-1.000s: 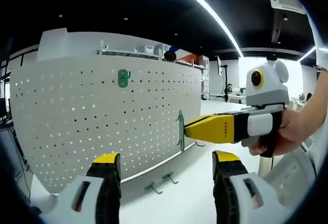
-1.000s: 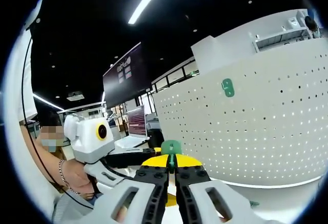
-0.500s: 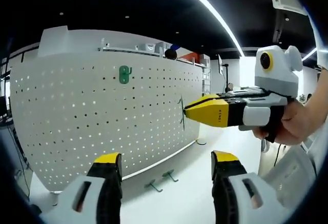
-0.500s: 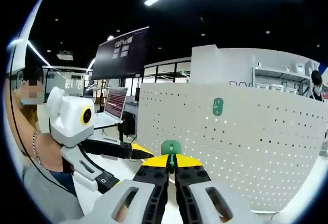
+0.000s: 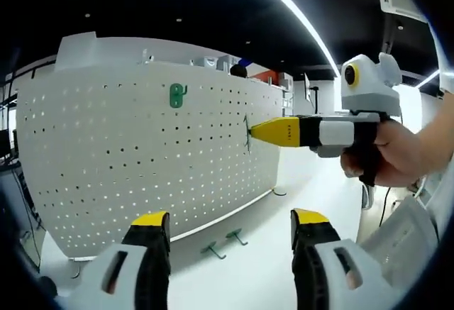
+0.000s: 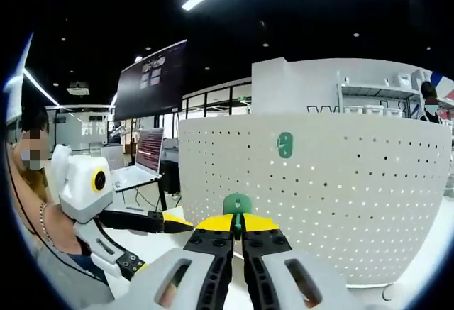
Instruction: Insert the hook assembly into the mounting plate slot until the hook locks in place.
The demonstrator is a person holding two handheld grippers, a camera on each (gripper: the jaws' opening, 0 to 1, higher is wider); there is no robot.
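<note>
Right gripper (image 6: 237, 233): jaws closed on green hook (image 6: 237, 204), tip just short of white pegboard (image 5: 142, 154), prob. not touching yet; hand (image 5: 397, 155) level, coming in from the right in left gripper view. Left gripper (image 5: 223, 228): jaws wide apart, holding nothing, low, well back from board. Second green hook (image 5: 176, 95) mounted up high. Two spare hooks (image 5: 223, 242) lie on table (image 5: 262, 274) by board's bottom edge.

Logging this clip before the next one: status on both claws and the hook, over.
Right claw shut on green hook, facing white pegboard. Left claw open, empty. One green hook already on board; two more hooks on table. Path unobstructed.
</note>
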